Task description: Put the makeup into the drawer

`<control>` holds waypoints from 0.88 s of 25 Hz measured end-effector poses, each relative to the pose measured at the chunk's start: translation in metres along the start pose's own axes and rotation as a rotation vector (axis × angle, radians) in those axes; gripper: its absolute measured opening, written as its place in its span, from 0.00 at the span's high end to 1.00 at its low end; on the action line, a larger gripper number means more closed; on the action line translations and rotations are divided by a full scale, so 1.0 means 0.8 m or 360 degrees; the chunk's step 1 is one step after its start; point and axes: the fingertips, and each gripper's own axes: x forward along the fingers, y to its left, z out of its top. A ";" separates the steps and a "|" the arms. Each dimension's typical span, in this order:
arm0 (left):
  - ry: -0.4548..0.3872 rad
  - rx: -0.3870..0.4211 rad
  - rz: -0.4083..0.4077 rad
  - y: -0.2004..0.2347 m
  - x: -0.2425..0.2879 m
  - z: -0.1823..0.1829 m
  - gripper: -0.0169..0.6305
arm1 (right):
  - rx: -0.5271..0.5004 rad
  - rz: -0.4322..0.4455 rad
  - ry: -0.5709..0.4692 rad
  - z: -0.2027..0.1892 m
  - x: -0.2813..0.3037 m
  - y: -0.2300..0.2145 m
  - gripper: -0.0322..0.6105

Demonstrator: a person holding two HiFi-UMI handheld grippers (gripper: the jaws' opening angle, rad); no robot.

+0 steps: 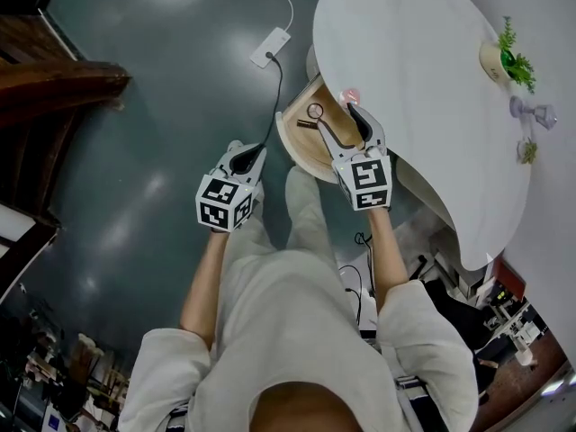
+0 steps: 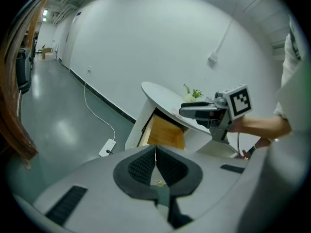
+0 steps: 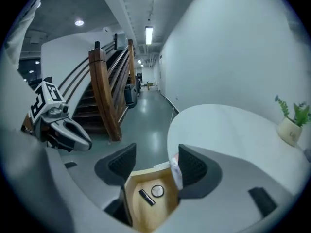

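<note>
White table [image 1: 423,61]; pale wooden drawer [image 3: 150,215] — black tube [image 3: 146,196], silvery round compact [image 3: 157,191]; dark teal floor [image 1: 135,151]; green plant [image 1: 517,61] — cream pot [image 1: 490,58].

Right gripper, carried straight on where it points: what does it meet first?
Probably the open drawer, seen between the right gripper's open jaws; the table edge lies close, depth unclear.

No words, brands or numbers can be read; only black-and-white square markers are seen, mid-frame, on the left gripper [image 1: 249,154] and right gripper [image 1: 337,115].
</note>
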 end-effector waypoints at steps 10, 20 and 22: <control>0.0015 0.0004 -0.0014 -0.005 0.007 0.001 0.95 | 0.0084 -0.0169 0.0139 -0.017 0.030 -0.071 0.45; 0.0008 -0.0011 -0.0001 0.003 0.008 0.002 0.95 | 0.0031 -0.0156 0.0263 -0.027 0.041 -0.068 0.57; 0.0009 -0.0011 -0.0004 0.002 0.007 0.003 0.95 | 0.0022 -0.0132 0.0251 -0.026 0.038 -0.063 0.57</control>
